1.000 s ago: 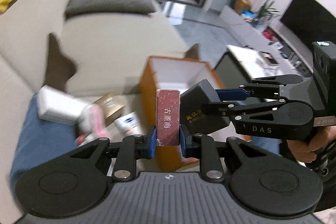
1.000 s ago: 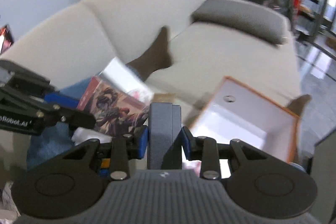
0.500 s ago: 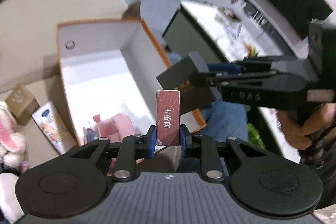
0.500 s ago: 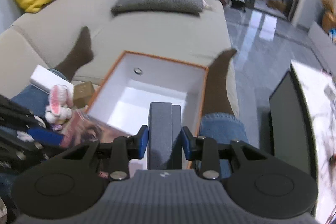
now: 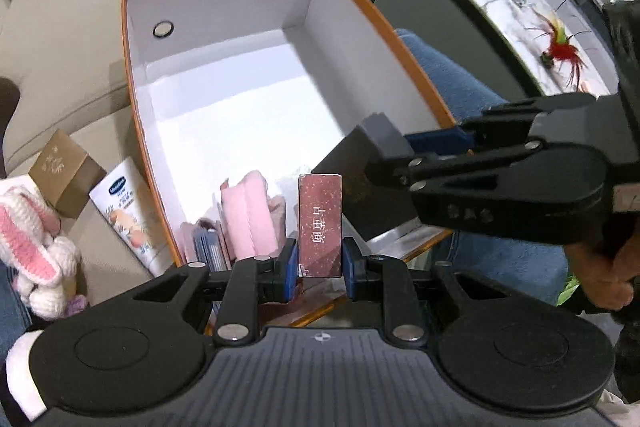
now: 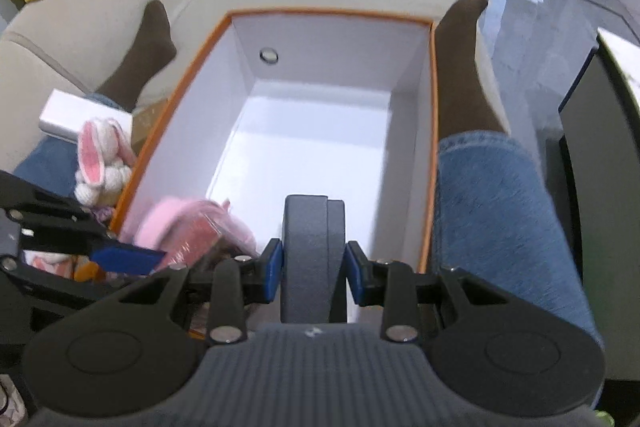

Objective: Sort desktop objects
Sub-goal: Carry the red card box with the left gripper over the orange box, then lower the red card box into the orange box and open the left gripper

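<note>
An orange box with a white inside (image 5: 224, 95) sits on the sofa between a person's legs; it also shows in the right wrist view (image 6: 332, 75). My left gripper (image 5: 320, 263) is shut on a small dark red box (image 5: 321, 223), held over the orange box's near end. My right gripper (image 6: 314, 271) is shut on a dark grey box (image 6: 312, 251), also seen from the left (image 5: 368, 179), just above the orange box's near right corner. A pink soft item (image 5: 248, 215) and small packets lie in the box's near end.
Left of the box on the sofa lie a cream tube (image 5: 128, 211), a brown carton (image 5: 64, 173), a knitted rabbit (image 5: 28, 227) and a white box (image 6: 72, 115). Jeans-clad legs (image 6: 492, 195) flank the box. A dark side table (image 5: 452, 23) stands right.
Both grippers have moved with their boxes from beside the sofa to over the orange box and lower toward its near end. Both stay shut.
</note>
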`<state>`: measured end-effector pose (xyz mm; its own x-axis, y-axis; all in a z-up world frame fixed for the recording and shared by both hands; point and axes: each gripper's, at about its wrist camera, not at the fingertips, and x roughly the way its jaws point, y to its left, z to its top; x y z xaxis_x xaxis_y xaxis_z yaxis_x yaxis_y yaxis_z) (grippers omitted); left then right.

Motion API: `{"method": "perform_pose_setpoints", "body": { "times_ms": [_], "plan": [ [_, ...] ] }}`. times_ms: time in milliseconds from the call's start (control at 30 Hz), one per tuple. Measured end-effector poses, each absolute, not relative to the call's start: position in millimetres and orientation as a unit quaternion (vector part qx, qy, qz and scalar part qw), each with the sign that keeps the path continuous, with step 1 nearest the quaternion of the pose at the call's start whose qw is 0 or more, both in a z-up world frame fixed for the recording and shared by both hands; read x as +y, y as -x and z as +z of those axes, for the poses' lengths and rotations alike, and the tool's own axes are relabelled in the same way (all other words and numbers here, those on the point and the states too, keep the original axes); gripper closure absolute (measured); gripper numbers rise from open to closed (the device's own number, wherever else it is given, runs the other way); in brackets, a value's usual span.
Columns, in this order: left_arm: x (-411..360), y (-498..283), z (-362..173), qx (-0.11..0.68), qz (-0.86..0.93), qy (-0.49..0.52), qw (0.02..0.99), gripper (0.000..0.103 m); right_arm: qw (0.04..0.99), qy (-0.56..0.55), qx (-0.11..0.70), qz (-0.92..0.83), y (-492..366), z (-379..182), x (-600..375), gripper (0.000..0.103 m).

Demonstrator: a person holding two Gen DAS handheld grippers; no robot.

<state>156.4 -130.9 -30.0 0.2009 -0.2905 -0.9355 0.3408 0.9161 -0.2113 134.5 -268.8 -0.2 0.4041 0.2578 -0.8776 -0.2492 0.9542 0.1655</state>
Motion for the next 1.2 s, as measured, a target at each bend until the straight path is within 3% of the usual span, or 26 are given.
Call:
{"method": "perform_pose_setpoints", "body": {
  "times_ms": [633,1200],
  "plan": [
    [-131,-150,-33,0.601,-0.216,-0.010,0.769,0.069,0.782,-0.073,0.602,0.142,-147,-43,-258,0.068],
    [-45,-119,13,0.521,-0.167,0.077,0.834,0.068,0.729,-0.190,0.643,0.137,-158,-63,-272,0.063]
  ]
}}
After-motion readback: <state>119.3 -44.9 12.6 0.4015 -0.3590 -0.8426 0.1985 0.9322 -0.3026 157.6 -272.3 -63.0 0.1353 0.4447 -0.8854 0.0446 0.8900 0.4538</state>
